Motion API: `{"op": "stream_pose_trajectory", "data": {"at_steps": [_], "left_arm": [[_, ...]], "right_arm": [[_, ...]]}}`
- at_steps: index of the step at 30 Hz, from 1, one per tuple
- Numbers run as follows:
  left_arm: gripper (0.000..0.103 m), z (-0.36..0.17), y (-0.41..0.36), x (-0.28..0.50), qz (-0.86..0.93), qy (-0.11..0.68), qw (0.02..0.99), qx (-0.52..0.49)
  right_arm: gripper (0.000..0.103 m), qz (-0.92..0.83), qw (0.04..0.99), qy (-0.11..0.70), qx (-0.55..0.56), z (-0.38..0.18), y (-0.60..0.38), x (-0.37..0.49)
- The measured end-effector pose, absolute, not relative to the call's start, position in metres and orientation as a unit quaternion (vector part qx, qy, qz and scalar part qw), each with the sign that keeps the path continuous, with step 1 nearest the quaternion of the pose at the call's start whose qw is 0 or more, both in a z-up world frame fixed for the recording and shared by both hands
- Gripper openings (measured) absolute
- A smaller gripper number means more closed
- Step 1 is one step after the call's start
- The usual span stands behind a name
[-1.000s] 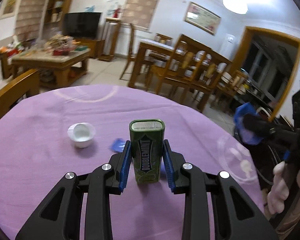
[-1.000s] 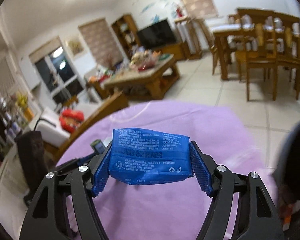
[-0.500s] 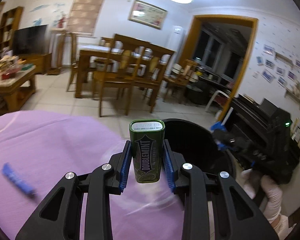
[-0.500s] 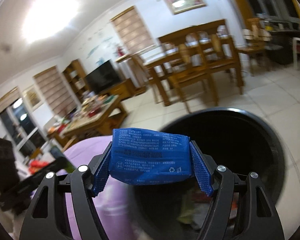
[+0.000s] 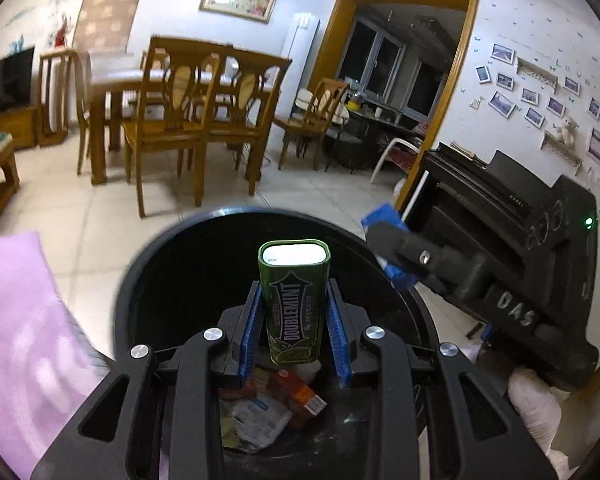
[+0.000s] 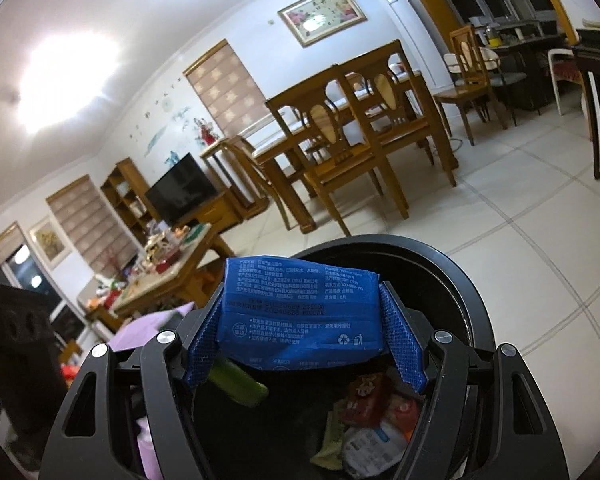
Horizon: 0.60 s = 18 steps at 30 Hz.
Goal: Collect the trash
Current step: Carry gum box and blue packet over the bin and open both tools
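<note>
A green Doublemint tin (image 5: 294, 300) stands upright between blue pads, with my left gripper (image 5: 294, 324) shut on it. It hangs over the open black trash bin (image 5: 236, 216), which holds several wrappers (image 5: 260, 412). My right gripper (image 6: 304, 340) is shut on a blue soft packet (image 6: 300, 312), held flat over the same bin (image 6: 440, 256). From the left wrist view, the right gripper's body (image 5: 500, 280) comes in from the right with the blue packet's corner (image 5: 380, 216) above the bin's rim.
The purple tablecloth (image 5: 20, 320) lies just left of the bin. A gloved hand (image 5: 536, 404) holds the right gripper. Wooden dining chairs and a table (image 5: 180, 120) stand beyond on the tiled floor. A black piano (image 5: 480, 192) is on the right.
Both grippers swung off the purple table to above the black bin, each still holding its item. The white cup and the blue scrap on the table have left the view.
</note>
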State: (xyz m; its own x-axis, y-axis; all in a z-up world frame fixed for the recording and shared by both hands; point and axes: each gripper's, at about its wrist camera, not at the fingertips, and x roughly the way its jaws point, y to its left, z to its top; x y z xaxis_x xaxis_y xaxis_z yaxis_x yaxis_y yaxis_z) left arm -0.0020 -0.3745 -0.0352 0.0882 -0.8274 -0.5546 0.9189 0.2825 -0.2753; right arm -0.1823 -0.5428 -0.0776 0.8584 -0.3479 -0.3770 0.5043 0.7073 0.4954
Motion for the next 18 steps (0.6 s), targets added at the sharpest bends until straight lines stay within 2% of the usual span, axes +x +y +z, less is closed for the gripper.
{"op": "stream_pose_trajectory", "data": {"at_steps": [3, 18], "left_arm": [[0.031, -0.043, -0.381, -0.002, -0.588, 0.342, 0.728, 0.082], [0.031, -0.04, -0.381, -0.012, -0.584, 0.345, 0.73, 0.085]], "right_arm": [[0.072, -0.227, 0.915, 0.128, 0.307, -0.077, -0.543, -0.178], [0.073, -0.21, 0.91, 0.125, 0.333, -0.082, -0.54, -0.161]]}}
